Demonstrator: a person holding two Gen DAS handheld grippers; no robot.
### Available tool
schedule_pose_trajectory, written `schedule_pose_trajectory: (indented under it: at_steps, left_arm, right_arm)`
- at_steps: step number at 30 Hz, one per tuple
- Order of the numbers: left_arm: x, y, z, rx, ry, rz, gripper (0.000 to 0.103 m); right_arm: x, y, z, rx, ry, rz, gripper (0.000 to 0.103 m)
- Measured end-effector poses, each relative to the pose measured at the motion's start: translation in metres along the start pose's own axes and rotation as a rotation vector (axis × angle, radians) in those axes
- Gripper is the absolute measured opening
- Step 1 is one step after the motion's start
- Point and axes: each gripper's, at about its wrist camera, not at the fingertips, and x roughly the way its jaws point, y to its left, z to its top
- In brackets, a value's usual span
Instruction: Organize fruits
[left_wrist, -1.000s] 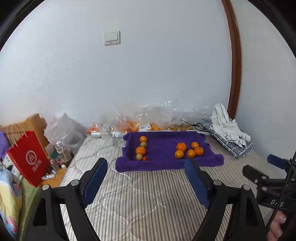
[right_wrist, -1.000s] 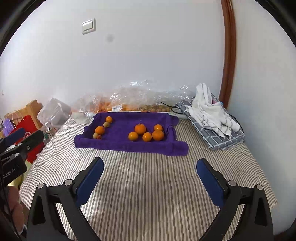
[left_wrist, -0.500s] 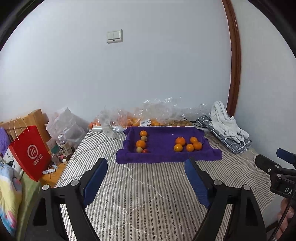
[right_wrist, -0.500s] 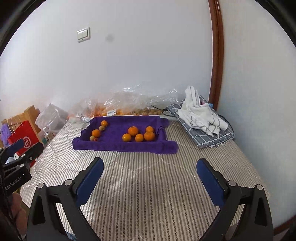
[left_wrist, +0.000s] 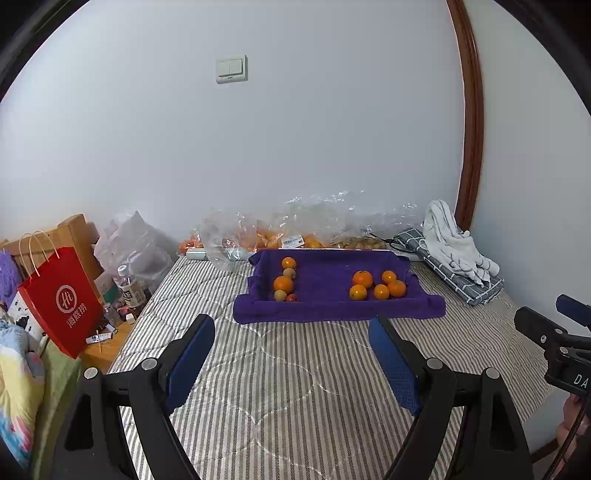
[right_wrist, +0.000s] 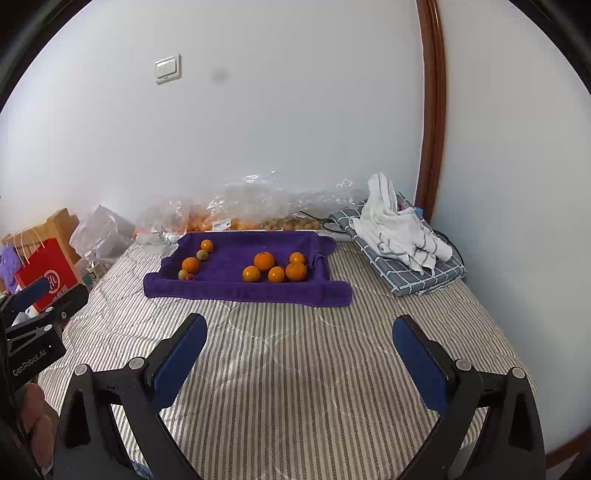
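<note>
Left wrist view: both grippers' jaws gape empty over striped quilted mattress (left_wrist: 295, 369); round oranges (left_wrist: 373, 286) on plush purple towel (left_wrist: 325, 291)

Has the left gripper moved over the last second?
Yes. The left gripper has pulled back from the purple towel, which looks smaller and farther away.

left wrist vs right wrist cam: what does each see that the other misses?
Only left wrist: the left gripper open in the foreground, the right gripper at its right edge, and the drink bottle fully in view.

Only right wrist: the right gripper's own open fingers, and the left gripper at its left edge.

Both: the purple towel with two fruit groups, the striped mattress, red bag, folded cloths and light switch.
</note>
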Motion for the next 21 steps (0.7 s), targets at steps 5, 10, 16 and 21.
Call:
schedule_pose_trajectory:
  at_steps: [5,10,16,21]
  left_arm:
    - [0.0002,0.0002,0.0000,0.002,0.000,0.001,0.085]
    - [0.0001,0.0010,0.0002,0.002,0.000,0.000,0.084]
    - [0.0003,0.0007,-0.0002,0.004,0.000,0.002,0.085]
    - [0.0004,0.0007,-0.0003,-0.001,0.001,0.001,0.085]
  right_arm:
    - [0.0000,0.0012,-0.0003,-0.001,0.000,0.000,0.100]
    - [0.0014,0.0025,-0.0001,-0.011,0.003,0.001,0.100]
    - [0.0029,0.0040,-0.0001,-0.015,0.008,0.001,0.100]
    - [0.0038,0.0040,-0.0001,-0.016,0.010,0.004,0.100]
